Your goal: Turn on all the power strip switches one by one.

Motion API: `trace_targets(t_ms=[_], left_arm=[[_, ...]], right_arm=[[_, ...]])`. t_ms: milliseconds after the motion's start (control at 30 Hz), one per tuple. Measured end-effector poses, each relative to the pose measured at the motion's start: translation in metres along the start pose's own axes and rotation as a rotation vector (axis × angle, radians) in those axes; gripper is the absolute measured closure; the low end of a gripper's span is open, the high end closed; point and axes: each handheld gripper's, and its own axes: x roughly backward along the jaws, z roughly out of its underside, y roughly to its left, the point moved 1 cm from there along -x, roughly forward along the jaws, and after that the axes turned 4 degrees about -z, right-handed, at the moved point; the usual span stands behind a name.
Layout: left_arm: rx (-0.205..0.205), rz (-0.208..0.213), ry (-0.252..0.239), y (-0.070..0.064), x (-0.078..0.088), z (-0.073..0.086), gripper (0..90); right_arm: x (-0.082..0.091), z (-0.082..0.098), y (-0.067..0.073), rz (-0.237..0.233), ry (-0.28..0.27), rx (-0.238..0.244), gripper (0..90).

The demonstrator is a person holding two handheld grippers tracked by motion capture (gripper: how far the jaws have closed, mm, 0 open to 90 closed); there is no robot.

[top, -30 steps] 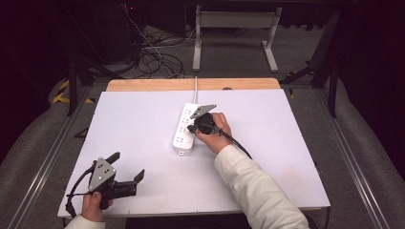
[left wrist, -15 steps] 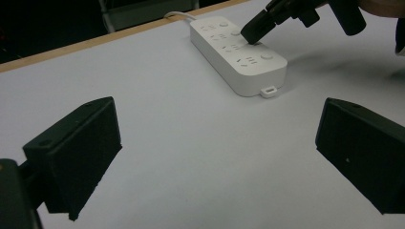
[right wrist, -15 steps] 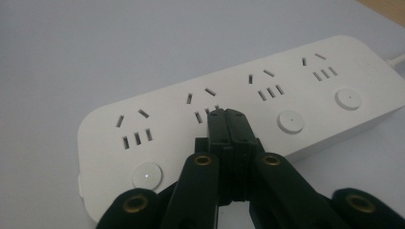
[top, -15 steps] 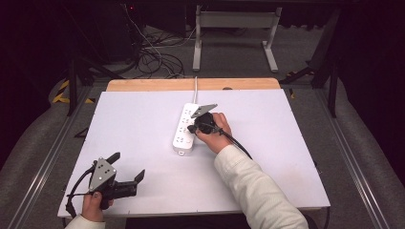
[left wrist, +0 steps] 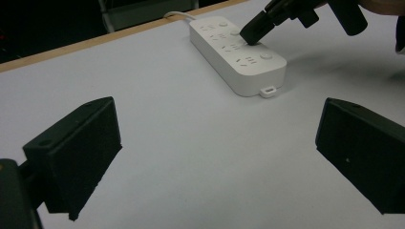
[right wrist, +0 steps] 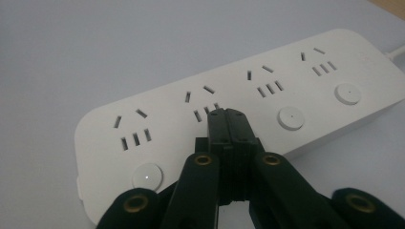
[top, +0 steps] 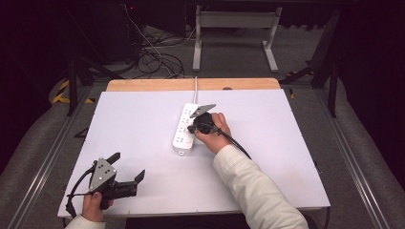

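**Closed jaws used as a pointer on a power strip switch**

The white power strip (top: 185,130) lies flat near the middle of the white table (top: 143,124), its cord (top: 195,88) leading off the far edge. This strip serves as the landmark for all positions below.

The right gripper (top: 192,129) rests over the strip's upper face, held from the strip's right side by the person's right hand (top: 216,131). Its jaws are pressed together with nothing between them. The right gripper view places their joined tip (right wrist: 228,116) at the second socket group from the strip's near end, where a round switch button would lie in line with its neighbours (right wrist: 290,118). Closing the jaws likely gives one narrow, stiff point, suited to pressing a single button without touching the next; whether the tip is bearing down cannot be told.

The left gripper (top: 128,168) sits well apart from the strip, toward the near left corner of the table, jaws spread wide and empty. It appears parked there to keep clear, since the strip's weight holds it steady unaided.
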Motion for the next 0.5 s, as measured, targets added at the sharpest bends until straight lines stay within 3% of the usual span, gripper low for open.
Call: trace_targets(t_ms=[500], left_arm=[[0.000,0.003,0.002,0.0002,-0.0003,0.0002,1.9]], right_arm=[[-0.0005,-0.0007,-0.0019,-0.012,0.011,-0.025,90.0]])
